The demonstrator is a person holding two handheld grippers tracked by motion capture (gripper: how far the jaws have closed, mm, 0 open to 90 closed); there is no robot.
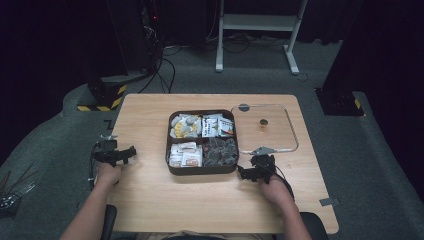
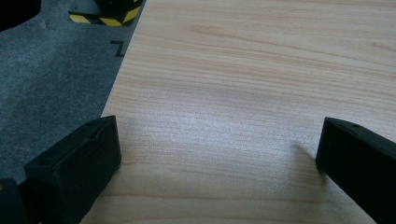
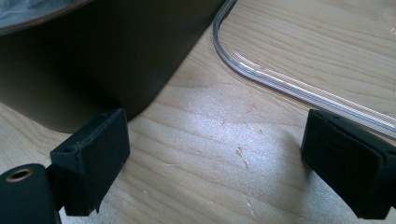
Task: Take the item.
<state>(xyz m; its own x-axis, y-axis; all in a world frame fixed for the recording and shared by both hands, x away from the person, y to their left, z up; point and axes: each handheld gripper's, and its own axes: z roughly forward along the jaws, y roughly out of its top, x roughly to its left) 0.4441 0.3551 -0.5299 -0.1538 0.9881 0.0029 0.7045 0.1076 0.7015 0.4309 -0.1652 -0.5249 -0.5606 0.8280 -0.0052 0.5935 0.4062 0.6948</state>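
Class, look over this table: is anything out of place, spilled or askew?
Nothing is spilled. The clear lid lies flat on the table, off the brown four-compartment box and right of it; the snack packets stay inside their compartments.

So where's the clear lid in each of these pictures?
High view: clear lid lies flat, right of the brown box.
Left gripper view: bare table, no lid.
Right gripper view: its rounded edge crosses upper right.
Shared landmark: the box's dark wall.

Left claw and right claw both low, jaws wide apart, empty.
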